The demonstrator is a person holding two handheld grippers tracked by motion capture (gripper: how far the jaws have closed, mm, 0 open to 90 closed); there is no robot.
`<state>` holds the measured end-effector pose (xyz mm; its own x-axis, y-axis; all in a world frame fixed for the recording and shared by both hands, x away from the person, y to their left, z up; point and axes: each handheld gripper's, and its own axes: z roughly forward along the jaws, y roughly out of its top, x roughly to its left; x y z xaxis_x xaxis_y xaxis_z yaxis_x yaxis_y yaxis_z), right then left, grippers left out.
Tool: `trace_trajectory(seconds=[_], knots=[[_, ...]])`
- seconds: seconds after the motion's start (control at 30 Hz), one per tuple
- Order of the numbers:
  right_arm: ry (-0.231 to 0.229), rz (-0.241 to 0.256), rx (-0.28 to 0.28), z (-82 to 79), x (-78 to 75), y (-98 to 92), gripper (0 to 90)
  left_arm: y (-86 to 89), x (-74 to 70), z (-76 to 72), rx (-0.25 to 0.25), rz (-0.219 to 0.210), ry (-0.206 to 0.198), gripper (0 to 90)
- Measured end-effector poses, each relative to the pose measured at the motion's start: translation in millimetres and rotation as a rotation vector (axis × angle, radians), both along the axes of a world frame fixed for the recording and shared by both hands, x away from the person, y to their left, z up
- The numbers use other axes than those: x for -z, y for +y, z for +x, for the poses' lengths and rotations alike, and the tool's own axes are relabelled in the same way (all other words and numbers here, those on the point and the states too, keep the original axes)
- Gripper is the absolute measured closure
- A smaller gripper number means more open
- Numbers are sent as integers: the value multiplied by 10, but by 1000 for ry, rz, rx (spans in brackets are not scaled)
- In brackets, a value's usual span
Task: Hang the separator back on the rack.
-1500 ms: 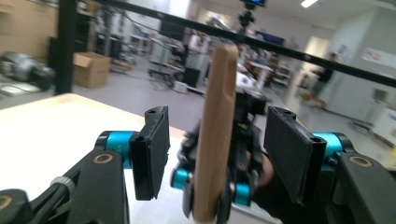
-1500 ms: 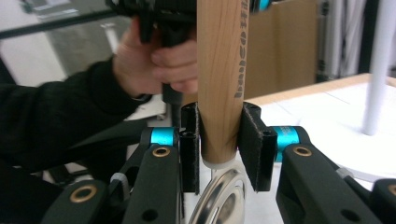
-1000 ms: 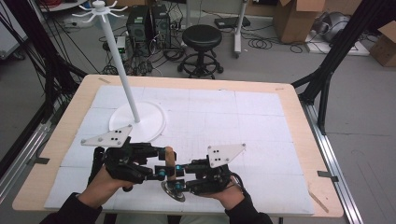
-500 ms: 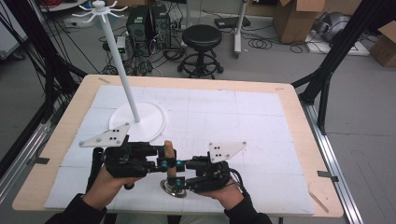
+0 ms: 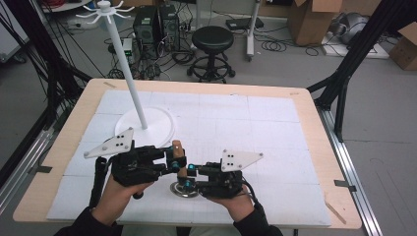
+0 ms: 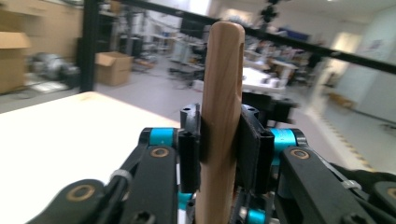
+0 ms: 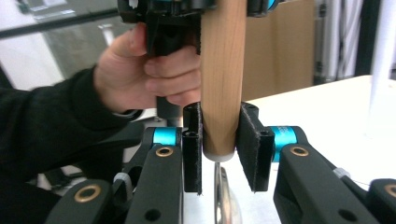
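Note:
A utensil with a wooden handle (image 5: 177,150) and a shiny metal head (image 5: 182,190) stands upright at the table's front middle, its head down near the white mat. My left gripper (image 5: 170,161) is shut on the handle (image 6: 219,116) from the left, high up. My right gripper (image 5: 190,171) comes in from the right and is shut on the handle's lower end (image 7: 223,70), just above the metal head (image 7: 225,200). In the right gripper view the left gripper (image 7: 219,7) and the hand (image 7: 154,70) that holds it sit above and behind.
A white rack stands at the back left on a round base (image 5: 160,129), with a tall pole (image 5: 125,64) topped by hooks. White mat (image 5: 275,132) covers the wooden table, bare to the right. A stool (image 5: 212,39) and boxes are on the floor beyond.
The handle has gone from a tilt to upright. Both grippers have closed in around it and shifted slightly to the left.

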<state>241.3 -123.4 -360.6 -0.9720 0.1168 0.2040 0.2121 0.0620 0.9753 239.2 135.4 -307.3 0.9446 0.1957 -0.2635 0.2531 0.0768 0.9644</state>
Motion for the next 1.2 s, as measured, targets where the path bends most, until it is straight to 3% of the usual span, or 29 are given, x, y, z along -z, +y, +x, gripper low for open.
trace_trajectory(seconds=[0.07,0.2,0.3,0.4,0.53,0.57,0.6,0.67,0.73,0.83,0.93,1.07,1.2], knots=[[3,21,-35,5,-1,-22,730,9,3,7,34,2,6,540],[7,37,-108,4,-9,-29,730,17,12,-2,94,1,9,516],[5,33,-156,-2,-6,-10,730,2,21,-19,128,14,1,561],[13,29,-177,-7,1,5,729,6,19,-29,141,14,-16,690],[41,35,-164,16,11,7,693,20,7,-34,94,23,-26,726],[45,41,-149,21,11,4,584,30,4,-24,70,27,-29,725],[65,39,-100,28,5,-11,478,43,-1,-13,45,33,-28,726],[59,14,-10,42,-8,-62,337,74,-18,22,-2,42,-30,727],[39,0,58,53,-22,-143,282,123,-48,77,-49,56,-23,727],[-13,-58,208,54,-50,-339,225,202,-98,178,-109,63,-26,728],[-34,-115,331,56,-53,-540,203,276,-157,287,-160,80,-26,728],[-49,-187,443,48,-32,-773,190,373,-272,460,-231,95,-29,727],[-51,-200,514,60,4,-948,177,414,-400,610,-279,103,-30,727]])
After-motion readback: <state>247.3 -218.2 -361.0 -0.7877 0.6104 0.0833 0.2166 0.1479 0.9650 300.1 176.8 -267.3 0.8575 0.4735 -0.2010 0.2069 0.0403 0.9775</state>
